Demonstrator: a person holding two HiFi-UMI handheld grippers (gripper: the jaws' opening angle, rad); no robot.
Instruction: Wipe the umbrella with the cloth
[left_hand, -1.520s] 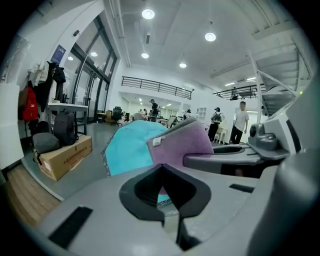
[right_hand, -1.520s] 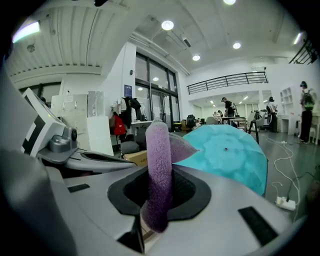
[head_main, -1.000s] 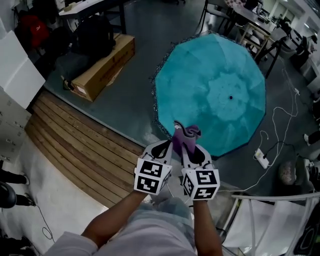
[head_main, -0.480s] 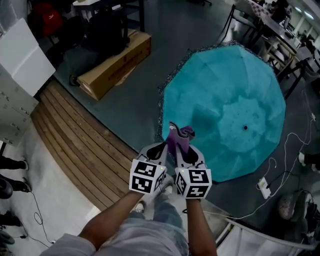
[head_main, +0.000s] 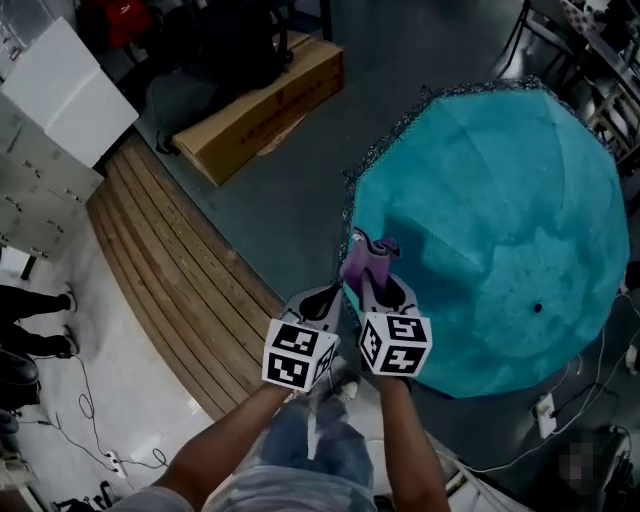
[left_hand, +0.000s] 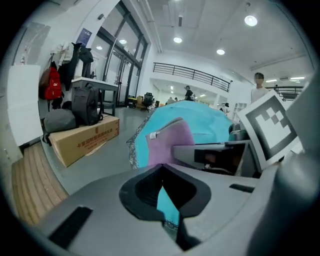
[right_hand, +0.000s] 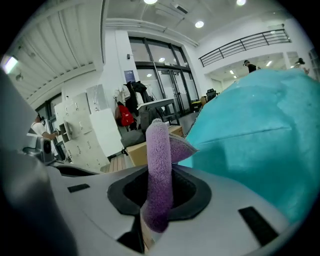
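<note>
Two grippers side by side, the purple cloth held at the edge of the open umbrella.

The left gripper (left_hand: 161, 167) has its jaws closed together with nothing between them. Just beside it, the right gripper (head_main: 374, 291) is clamped on the folded purple cloth (right_hand: 160, 160), which stands up out of the jaws. The cloth is over the near rim of the teal umbrella (head_main: 500, 210), which lies open on the grey floor (head_main: 290, 210); whether they touch, I cannot tell. To the left are wooden planks (head_main: 170, 270), and farther a cardboard box (head_main: 268, 108).
</note>
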